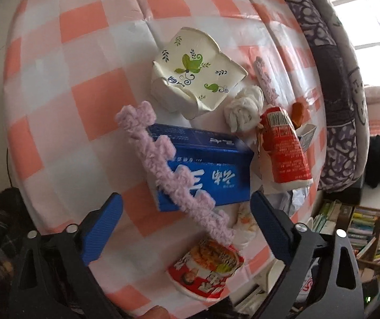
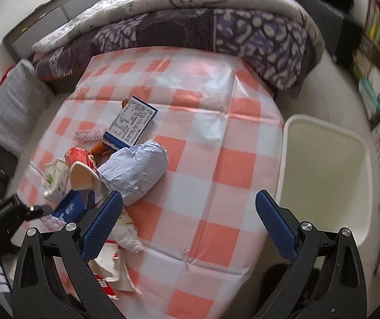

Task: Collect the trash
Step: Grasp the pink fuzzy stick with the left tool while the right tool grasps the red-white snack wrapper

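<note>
the left gripper [image 1: 186, 226] points steeply down over the heap of trash on the checked worktop [image 1: 83, 85], jaws spread wide with nothing pressed between the pads. straight ahead of it lies the blue carton [image 1: 208, 170], and across that carton a fuzzy lilac strip [image 1: 168, 170] runs slantwise, from up and left of the carton down between the two blue pads [image 1: 102, 228] toward the instant-noodle lid [image 1: 206, 268]. the strip's long axis crosses the jaw gap at a slant rather than square to it, so i judge that a closing pinch would catch it only if the wrist rolled a little or came down on its lower end. past the carton sit a crushed paper cup with green leaves [image 1: 195, 71], a wad of white tissue [image 1: 243, 109] and a red packet [image 1: 283, 146].

the right gripper [image 2: 188, 228] is open as well and empty, hanging over bare cloth between the heap and the white bin [image 2: 323, 175] that stands just off the worktop's edge. a crumpled pale-blue paper [image 2: 136, 170] lies up and left of its left pad; whether that pad touches the torn white scraps under it is hard to tell through the blur.

the left hand is plainly nearer the heap, the right nearer the bin.
</note>
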The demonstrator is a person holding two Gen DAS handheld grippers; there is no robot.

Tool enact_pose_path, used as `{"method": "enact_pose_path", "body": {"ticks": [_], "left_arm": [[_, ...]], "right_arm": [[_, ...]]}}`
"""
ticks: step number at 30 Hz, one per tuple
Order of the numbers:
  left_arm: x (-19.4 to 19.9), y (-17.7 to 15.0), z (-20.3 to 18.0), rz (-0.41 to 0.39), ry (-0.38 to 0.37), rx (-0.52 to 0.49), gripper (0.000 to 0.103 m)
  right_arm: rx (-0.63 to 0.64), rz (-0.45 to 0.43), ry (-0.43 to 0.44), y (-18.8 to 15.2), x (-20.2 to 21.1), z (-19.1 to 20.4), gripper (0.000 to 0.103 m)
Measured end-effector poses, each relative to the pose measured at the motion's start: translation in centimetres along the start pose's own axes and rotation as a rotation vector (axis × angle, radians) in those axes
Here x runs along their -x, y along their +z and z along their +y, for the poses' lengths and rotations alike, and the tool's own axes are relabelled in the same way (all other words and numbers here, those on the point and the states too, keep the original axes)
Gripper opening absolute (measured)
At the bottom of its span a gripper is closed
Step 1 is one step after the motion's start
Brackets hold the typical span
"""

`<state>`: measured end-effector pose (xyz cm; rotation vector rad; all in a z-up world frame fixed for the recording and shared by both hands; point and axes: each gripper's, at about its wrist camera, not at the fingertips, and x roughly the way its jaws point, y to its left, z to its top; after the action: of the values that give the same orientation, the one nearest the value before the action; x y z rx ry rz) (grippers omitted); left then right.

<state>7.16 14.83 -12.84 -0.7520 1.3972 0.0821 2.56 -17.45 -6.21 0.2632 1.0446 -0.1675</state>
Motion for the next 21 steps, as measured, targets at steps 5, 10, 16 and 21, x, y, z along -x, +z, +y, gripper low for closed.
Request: {"method": "enact_pose_path", "body": {"ticks": [5,10,16,21], "left_arm": [[-0.2,0.9,-0.2,-0.043,0.018,-0.001,0.078],[-2.0,1.6,1.0,0.015,0.029,0.016,0.051],[-0.4,1.4,0.9,-0.004,-0.009,-0.058,0.032],[1.3,0.8,-0.3,-0.042,-0.035,-0.127,0.031]], "right_arm": [[0.007,0.008,0.029,-0.3,0.2,0.5,0.096],[0.061,0.052,0.056,-2.2,-0.5,2.2,0.096],[0.148,0.126,0.132,-5.1,-1.1,5.3,0.096],[0.261,0.166,0.154,-7.0,-1.9,7.9,0.096]]}}
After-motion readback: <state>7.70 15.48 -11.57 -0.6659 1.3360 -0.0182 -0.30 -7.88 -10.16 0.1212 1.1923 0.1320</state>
